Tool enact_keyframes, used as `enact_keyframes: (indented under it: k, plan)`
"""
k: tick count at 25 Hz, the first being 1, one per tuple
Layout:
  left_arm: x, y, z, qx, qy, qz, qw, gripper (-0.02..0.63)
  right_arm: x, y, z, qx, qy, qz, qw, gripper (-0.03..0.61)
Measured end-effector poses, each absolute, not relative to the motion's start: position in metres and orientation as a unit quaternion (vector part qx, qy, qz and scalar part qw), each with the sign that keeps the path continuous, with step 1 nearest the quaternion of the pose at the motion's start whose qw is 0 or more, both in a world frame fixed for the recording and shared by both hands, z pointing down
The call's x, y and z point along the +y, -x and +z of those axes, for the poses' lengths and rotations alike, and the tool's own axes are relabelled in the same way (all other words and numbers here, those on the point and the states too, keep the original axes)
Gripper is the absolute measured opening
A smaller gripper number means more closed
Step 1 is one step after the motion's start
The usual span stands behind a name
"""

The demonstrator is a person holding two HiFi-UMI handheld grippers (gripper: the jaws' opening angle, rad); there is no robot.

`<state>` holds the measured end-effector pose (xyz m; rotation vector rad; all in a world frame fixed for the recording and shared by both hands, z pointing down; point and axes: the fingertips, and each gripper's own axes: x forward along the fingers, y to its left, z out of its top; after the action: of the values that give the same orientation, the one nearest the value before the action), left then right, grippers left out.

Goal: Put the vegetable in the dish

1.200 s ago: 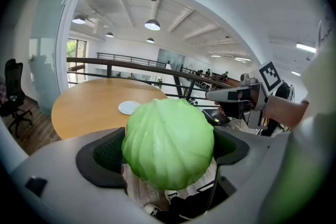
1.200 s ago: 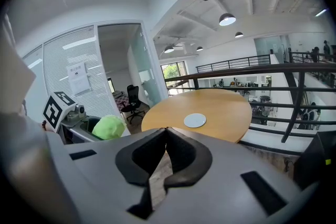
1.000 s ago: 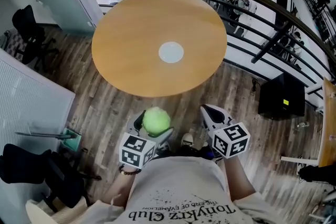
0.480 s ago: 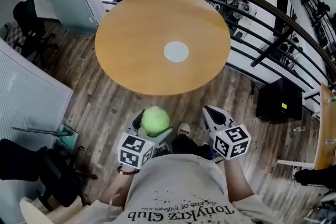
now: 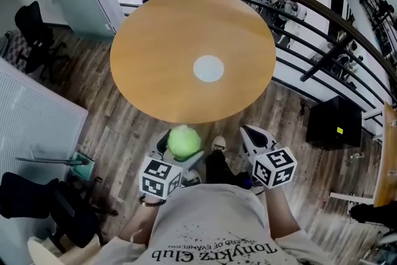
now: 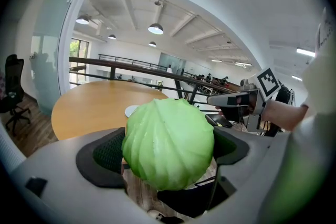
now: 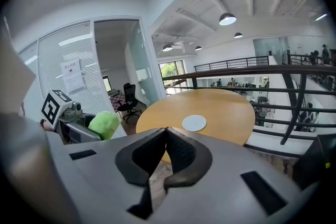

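**Cabbage gripped, dish not yet reached**

You have the pick-up done, as far as these views show; your left gripper [image 5: 183, 148] is pinching the green cabbage [image 6: 169, 150], one dark pad against each flank, and the head fills the gap between the jaws. The cabbage is held in the air at the near side of the scene, close to your body, over the wooden floor [image 5: 118, 133] and not over the table. Your right gripper [image 7: 166, 134] carries nothing; its two pads are pressed together, tips touching, and it hangs to the right of the left one at about the same height.

What is left is the carry and the drop. The white dish [image 5: 208, 69] lies flat and bare near the middle of the round wooden table [image 5: 155, 34], further from you than the cabbage and a little to its right; the near rim of the table lies between the two. I see nothing else on the tabletop to get in the way.

So I would call the task roughly at its midpoint: grasp made, placing not begun. You need to reach forward over the near rim, bring the cabbage above the dish, lower it until it rests there, then spread the left jaws; being round, it may roll on so shallow a dish, so set it down gently before letting go.
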<state>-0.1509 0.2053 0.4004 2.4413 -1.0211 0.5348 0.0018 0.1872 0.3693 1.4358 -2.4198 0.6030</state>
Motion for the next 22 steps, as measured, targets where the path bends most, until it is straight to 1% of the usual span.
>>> enact_keyframes:
  k: [8, 15, 22]
  plan:
    - [0.137, 0.125, 0.409, -0.373, -0.876, 0.203, 0.228, 0.488, 0.114, -0.025, 0.376, -0.839, -0.482, 0.213, 0.134, 0.023]
    - [0.067, 0.105, 0.400, -0.388, -0.869, 0.204, 0.229, 0.488, 0.041, -0.044, 0.372, -0.848, -0.466, 0.211, 0.138, 0.023]
    - [0.027, 0.091, 0.395, -0.411, -0.857, 0.200, 0.236, 0.488, -0.006, -0.054, 0.371, -0.861, -0.439, 0.214, 0.142, 0.023]
